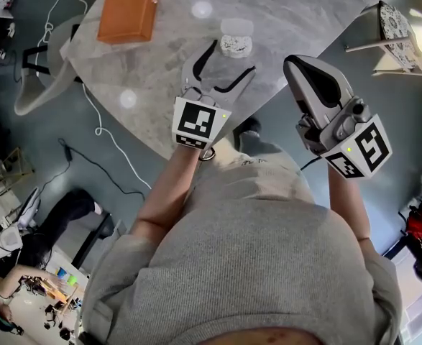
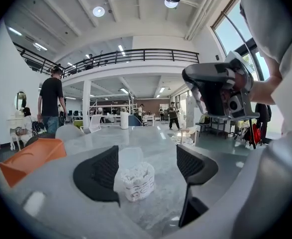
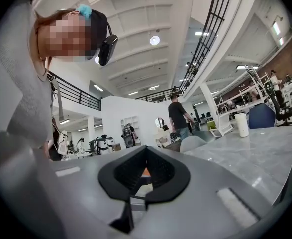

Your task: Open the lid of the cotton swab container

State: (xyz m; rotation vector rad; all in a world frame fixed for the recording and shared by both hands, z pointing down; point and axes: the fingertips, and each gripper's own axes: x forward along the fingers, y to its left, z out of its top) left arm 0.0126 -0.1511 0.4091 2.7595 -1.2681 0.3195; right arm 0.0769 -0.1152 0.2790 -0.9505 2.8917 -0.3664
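The cotton swab container (image 1: 236, 46) stands upright on the counter (image 1: 160, 63), straight ahead of the left gripper (image 1: 232, 58), level with the tips of its spread jaws and touched by neither. The left is nearer. The right gripper (image 1: 297, 67) hangs aside off the counter's edge, jaws pressed together, empty.

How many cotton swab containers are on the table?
1. The small clear plastic cotton swab container stands on the grey marble table, just ahead of the open left gripper, untouched. A second could sit hidden behind the flat orange tray.
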